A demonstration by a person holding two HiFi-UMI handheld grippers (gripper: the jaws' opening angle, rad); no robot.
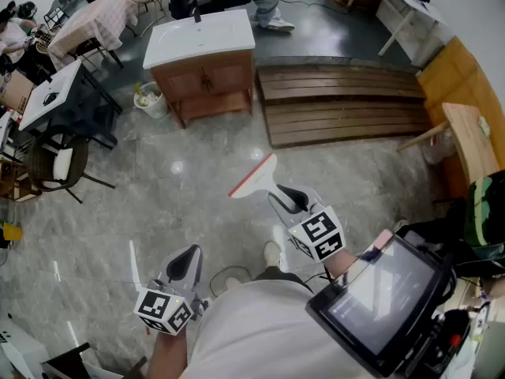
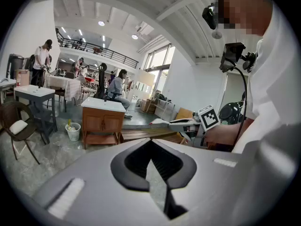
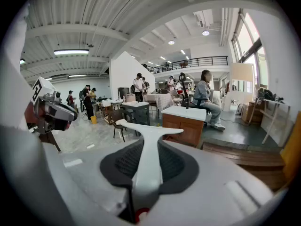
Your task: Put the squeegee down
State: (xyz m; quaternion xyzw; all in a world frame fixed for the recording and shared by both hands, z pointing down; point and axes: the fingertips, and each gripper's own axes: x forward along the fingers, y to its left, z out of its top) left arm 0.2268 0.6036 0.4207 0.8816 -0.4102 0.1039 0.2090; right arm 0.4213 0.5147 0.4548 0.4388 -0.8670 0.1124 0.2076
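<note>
- grey polished floor [image 1: 158,180] spreads below, with a wooden cabinet [image 1: 207,77] under a white basin top and a slatted wooden platform [image 1: 343,105] just beside it.
- people sit and stand at tables farther back in the hall.
- right gripper [image 1: 282,198] is held out over the floor, tilted somewhat downward; its fingers are clamped on the white handle of the squeegee [image 1: 254,177].
- squeegee is off the ground, its t-shaped head with a red edge reaching ahead of the fingers toward the platform and cabinet.
- in the right gripper view the handle runs straight between the dark pads.
- left gripper [image 1: 185,263] hangs lower and nearer the person's body, well apart from the squeegee; its fingers meet at the tips with nothing between them.
</note>
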